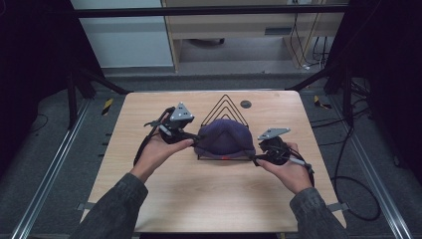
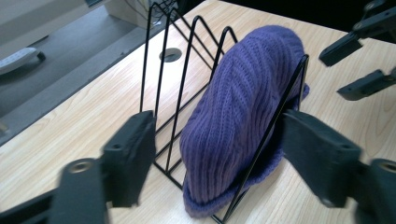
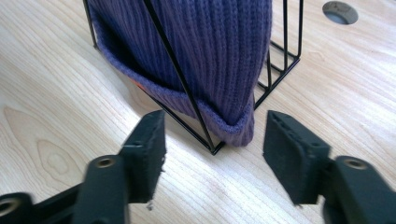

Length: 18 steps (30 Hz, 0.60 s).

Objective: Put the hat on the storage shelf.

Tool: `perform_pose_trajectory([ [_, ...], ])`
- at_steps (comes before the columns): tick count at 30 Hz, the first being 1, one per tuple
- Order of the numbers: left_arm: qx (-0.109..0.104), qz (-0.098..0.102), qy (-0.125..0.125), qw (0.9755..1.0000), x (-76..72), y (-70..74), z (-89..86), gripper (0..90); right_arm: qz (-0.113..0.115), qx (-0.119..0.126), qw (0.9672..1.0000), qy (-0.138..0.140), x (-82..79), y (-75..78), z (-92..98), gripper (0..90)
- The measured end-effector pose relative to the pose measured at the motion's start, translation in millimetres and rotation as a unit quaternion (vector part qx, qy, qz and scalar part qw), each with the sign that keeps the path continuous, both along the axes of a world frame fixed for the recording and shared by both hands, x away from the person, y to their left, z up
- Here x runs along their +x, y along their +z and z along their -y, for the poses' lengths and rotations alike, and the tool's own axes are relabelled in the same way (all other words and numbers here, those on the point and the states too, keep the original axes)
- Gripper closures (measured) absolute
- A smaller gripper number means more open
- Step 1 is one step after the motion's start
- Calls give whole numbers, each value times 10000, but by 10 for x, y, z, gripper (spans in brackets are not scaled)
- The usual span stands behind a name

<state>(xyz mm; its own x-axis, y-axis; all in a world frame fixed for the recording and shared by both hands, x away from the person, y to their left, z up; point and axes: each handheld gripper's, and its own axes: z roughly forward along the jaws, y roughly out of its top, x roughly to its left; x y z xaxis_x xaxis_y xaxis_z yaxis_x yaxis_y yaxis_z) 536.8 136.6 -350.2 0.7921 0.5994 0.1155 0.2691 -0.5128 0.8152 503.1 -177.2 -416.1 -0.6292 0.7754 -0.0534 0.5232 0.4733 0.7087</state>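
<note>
A purple knitted beanie is sitting draped over a black wire rack on the bench, its rolled brim touching the wood. The left gripper is standing with its fingers apart on either side of the beanie's end and the front wire, pressing on nothing. The right gripper is likewise standing open, its fingers flanking the opposite brim corner just ahead of them, holding nothing. The beanie is likely light, soft and stretchy, sagging when lifted and snagging on the wires; the thick brim at each end is probably offering the surest hold.
</note>
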Motion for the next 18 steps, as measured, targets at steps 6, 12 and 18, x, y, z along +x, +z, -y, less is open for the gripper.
perform_pose_trajectory([
  [6,39,-156,110,9998,-104,-88,-61,128,219,177,9996,-89,-103,68,-35,235],
  [12,115,-202,93,9997,-224,-149,-122,94,396,330,9986,-122,-219,121,-73,159],
  [18,124,-263,65,9996,-324,-223,-221,70,431,396,9983,-51,-280,132,-126,123],
])
